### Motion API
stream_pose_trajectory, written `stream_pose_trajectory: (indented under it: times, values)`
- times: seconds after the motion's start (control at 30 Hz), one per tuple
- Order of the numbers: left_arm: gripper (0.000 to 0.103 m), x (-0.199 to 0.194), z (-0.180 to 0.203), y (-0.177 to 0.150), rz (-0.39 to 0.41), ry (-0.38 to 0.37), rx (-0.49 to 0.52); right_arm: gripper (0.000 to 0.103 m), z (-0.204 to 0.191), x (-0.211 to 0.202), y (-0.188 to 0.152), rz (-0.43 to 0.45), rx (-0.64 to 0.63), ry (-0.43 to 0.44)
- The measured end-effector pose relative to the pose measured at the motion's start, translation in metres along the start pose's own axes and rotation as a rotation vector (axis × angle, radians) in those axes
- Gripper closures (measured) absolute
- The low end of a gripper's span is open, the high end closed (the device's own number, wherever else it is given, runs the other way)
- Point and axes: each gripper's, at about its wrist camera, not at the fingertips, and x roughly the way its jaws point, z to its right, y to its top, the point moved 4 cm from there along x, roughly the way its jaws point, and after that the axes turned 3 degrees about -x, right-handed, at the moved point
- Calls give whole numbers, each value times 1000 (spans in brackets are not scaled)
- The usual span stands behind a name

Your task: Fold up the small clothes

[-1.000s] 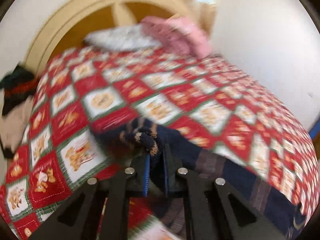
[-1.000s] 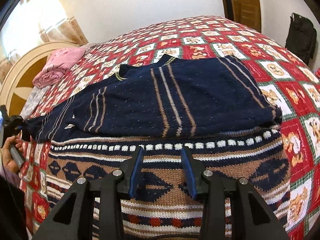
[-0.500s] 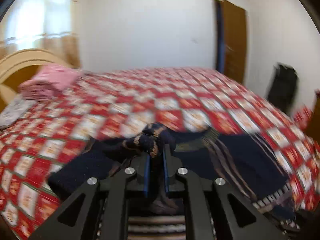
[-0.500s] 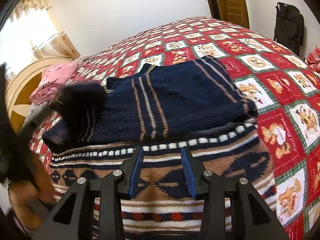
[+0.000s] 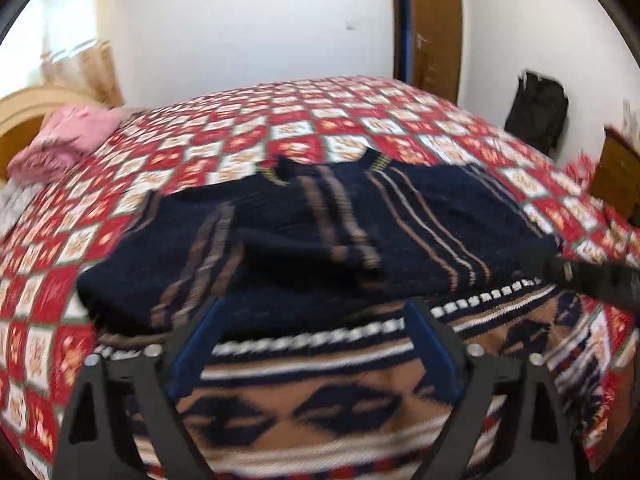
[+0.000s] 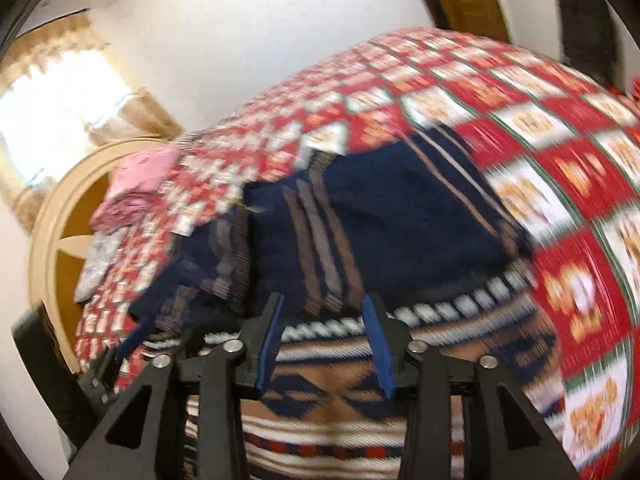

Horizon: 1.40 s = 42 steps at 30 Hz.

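I hover both opening grippers, left (image 5: pixel 314 322) and right (image 6: pixel 324 320), jaws empty, over the navy striped sweater (image 5: pixel 320 232) on the bed.

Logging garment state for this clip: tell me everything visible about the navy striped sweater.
The navy striped sweater is a dark blue knit with thin tan stripes and a yellow-flecked neckline. It lies on the red patchwork bedspread, its near edge over a brown patterned knit. Its left sleeve is folded inward across the body, somewhat rumpled. Nothing grips it; both views are blurred.
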Motion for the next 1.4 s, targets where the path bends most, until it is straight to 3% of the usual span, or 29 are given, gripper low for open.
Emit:
stream_pose_trajectory:
  times: [0.03, 0.07, 0.13, 0.2, 0.3, 0.4, 0.47, 0.5, 0.53, 0.57, 0.7, 0.77, 0.87, 0.97, 1.03, 1.13, 1.23, 1.3, 1.4]
  values:
    - [8, -2, -7, -2, 2, 11, -14, 31, -15, -1, 8, 20, -41, 33]
    - [8, -5, -16, -5, 5, 38, -30, 26, -29, 0, 14, 36, -77, 63]
    - [8, -5, -43, -8, -6, 128, -74, 25, -64, 8, 22, 51, -180, 133]
    - [8, -7, -63, -8, -14, 176, -119, 25, -94, 25, 24, 40, -290, 149]
    - [8, -12, -93, -8, -24, 251, -200, 25, -138, 66, 16, -4, -470, 106]
    - [8, -24, -115, -11, -13, 280, -268, 26, -156, 100, 9, -34, -584, 51]
    - [8, -29, -123, -14, -10, 285, -290, 34, -157, 131, 2, -78, -642, -39]
    - [8, -29, -125, -15, -9, 287, -293, 45, -153, 144, -2, -110, -657, -93]
    - [8, -31, -127, -17, -9, 291, -296, 57, -143, 152, -6, -141, -653, -126]
    - [8, -31, -128, -18, -9, 292, -296, 61, -137, 157, -7, -163, -636, -141]
    - [8, -26, -128, -20, -25, 286, -297, 95, -122, 147, 4, -154, -550, -100]
    - [8, -22, -125, -20, -39, 265, -305, 96, -113, 137, 17, -147, -482, -50]
    - [8, -24, -117, -17, -29, 237, -298, 96, -95, 109, 51, -70, -382, 26]
    - [8, -30, -111, -11, 0, 241, -270, 96, -60, 70, 84, 14, -248, 116]
    - [8, -33, -109, -7, 23, 248, -258, 96, -30, 50, 93, 59, -198, 128]
    - [8, -30, -105, -5, 34, 243, -256, 96, 29, 39, 85, 83, -138, 27]
    - [8, -16, -96, -6, -3, 212, -259, 96, 75, 53, 52, -13, -32, 8]
    - [8, -8, -89, -7, -26, 201, -251, 96, 87, 60, 29, -66, -25, 0]
    - [8, 1, -76, -9, -61, 189, -214, 91, 85, 51, 20, -46, -44, 3]
